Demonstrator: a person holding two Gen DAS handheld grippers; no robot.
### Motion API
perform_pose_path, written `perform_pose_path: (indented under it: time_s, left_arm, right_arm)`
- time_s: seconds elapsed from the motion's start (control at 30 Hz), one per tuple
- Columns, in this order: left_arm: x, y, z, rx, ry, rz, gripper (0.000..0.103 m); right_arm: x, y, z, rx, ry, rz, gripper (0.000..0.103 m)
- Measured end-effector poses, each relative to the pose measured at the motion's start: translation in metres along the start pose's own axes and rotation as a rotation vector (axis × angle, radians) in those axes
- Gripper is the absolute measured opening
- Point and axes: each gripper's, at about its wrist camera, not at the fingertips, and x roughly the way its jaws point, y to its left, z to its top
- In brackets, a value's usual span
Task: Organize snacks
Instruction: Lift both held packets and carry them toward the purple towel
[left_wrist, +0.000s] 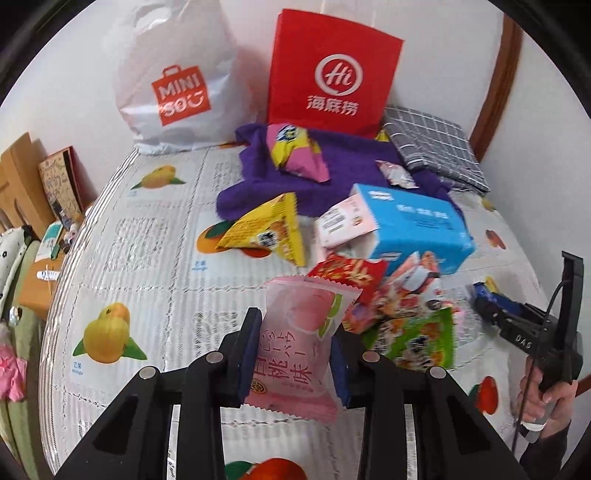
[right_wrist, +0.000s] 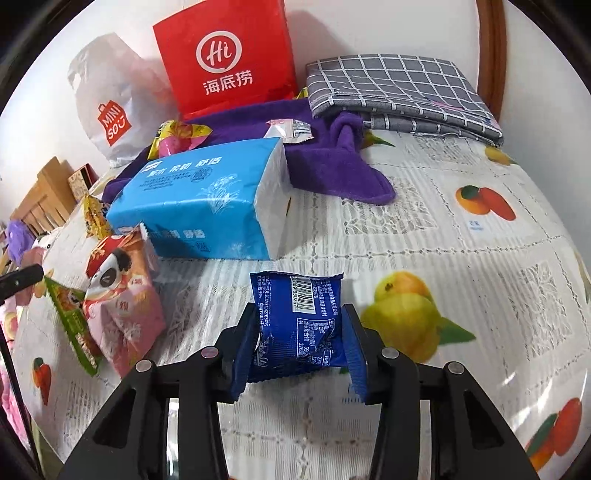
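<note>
Pink peach packet (left_wrist: 295, 347) clamped in left gripper (left_wrist: 291, 354), blue packet (right_wrist: 299, 325) in right gripper (right_wrist: 301, 332).

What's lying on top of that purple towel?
On the purple towel lie a pink-and-yellow snack bag and a small pale wrapper. Its rear edge is hidden behind the red bag.

Pink peach packet (left_wrist: 295, 343), blue barcode packet (right_wrist: 301, 325), fruit-print tablecloth (right_wrist: 461, 258), purple towel (left_wrist: 351, 177)
</note>
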Motion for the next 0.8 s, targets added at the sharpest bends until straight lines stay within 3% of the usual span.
perform_pose_path:
  time_s: [0.37,0.6,0.8]
  left_arm:
    - [-0.025,-0.027,0.016,0.024,-0.027,-0.027,0.032]
    - [-0.042,-0.033,0.029,0.032,-0.052,-0.028,0.032]
    - [-0.051,-0.038,0.042,0.030,-0.074,-0.036,0.032]
  right_arm:
    - [-0.040,0.011,0.003,-0.020,-0.028,0.027,0.044]
    - [-0.073,0.023,0.022,-0.028,-0.071,0.078,0.044]
    - [-0.094,0.031,0.041,-0.054,-0.123,0.066,0.044]
